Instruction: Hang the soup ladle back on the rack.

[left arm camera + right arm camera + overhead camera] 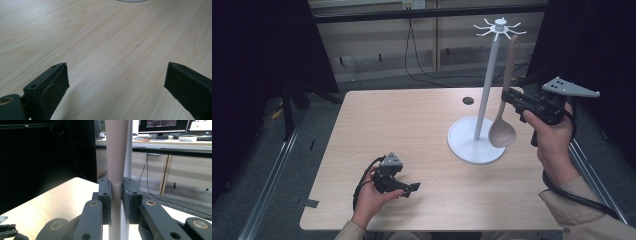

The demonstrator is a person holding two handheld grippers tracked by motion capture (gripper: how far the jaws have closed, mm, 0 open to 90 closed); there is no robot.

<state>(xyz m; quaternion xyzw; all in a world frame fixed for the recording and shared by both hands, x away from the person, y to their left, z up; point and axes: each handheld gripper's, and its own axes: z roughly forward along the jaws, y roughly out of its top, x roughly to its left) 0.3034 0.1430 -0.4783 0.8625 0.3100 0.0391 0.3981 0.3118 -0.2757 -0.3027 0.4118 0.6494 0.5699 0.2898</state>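
Wooden spoon [503, 131] in right gripper [510, 96]

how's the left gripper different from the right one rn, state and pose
The black two-jaw left gripper is open with only bare wooden table between its jaws; the black two-jaw right gripper is shut on the handle of the pale wooden spoon. The left sits low near the table's front edge; the right is raised beside the white hook-topped stand. Each is held in a hand.

In the right gripper view the spoon's handle [115, 152] is cut off by the top edge, and the white pole [128, 150] is mostly hidden behind it. In the left gripper view the stand's base [131, 0] is clipped by the far edge.
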